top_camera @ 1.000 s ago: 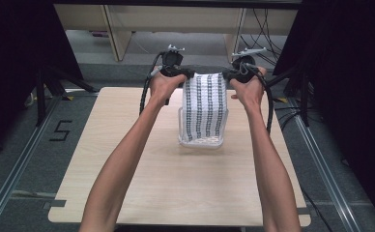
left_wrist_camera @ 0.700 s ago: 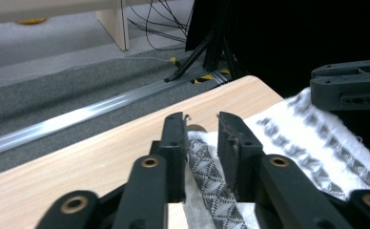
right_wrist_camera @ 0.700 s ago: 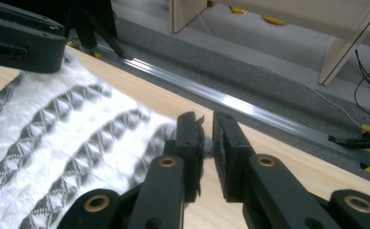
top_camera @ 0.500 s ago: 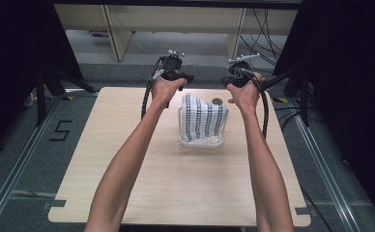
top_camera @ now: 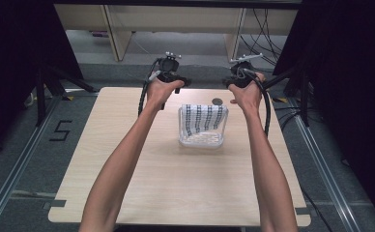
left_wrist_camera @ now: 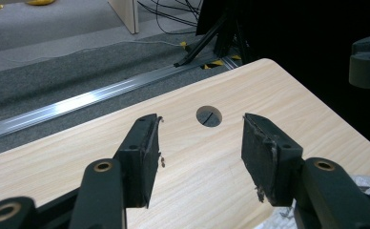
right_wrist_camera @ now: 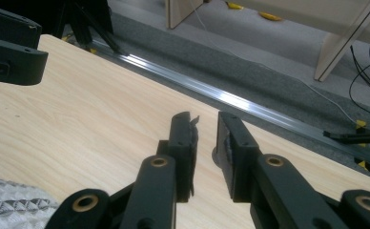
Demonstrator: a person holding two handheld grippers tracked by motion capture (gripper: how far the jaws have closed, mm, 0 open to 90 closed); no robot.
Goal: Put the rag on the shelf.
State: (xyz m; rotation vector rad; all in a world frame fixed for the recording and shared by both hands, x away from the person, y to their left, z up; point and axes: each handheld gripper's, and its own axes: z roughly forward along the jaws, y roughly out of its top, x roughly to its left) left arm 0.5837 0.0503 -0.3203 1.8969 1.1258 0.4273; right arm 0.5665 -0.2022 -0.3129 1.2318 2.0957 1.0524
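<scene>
High view: a pale wood-grain tabletop [top_camera: 127, 159] with rounded corners carries a clear plastic basket [top_camera: 201, 140], squarish with a perforated floor, standing near the far edge and about midway between the left and right edges. A cloth [top_camera: 202, 117], white with rows of small dark marks, soft and slack, is draped over the basket's far wall and sags into it. A round hole [top_camera: 217, 101] is cut in the tabletop just beyond the basket, close to the far edge. Both bare forearms stretch forward from the near edge, the hands raised above the far edge on either side of the basket. The left gripper [top_camera: 168, 76], matte black with a cable looping down from it, is held over the far edge left of the basket; the right gripper [top_camera: 242, 75] hangs level with it to the right. In the left gripper view its fingers [left_wrist_camera: 142, 157], flat black pads frayed at the edges, stand spread wide with bare wood between them, having just been opening. In the right gripper view its fingers [right_wrist_camera: 183, 148] are parted by a narrow gap, also just opening, nothing between them; a corner of the cloth lies low at the left.
</scene>
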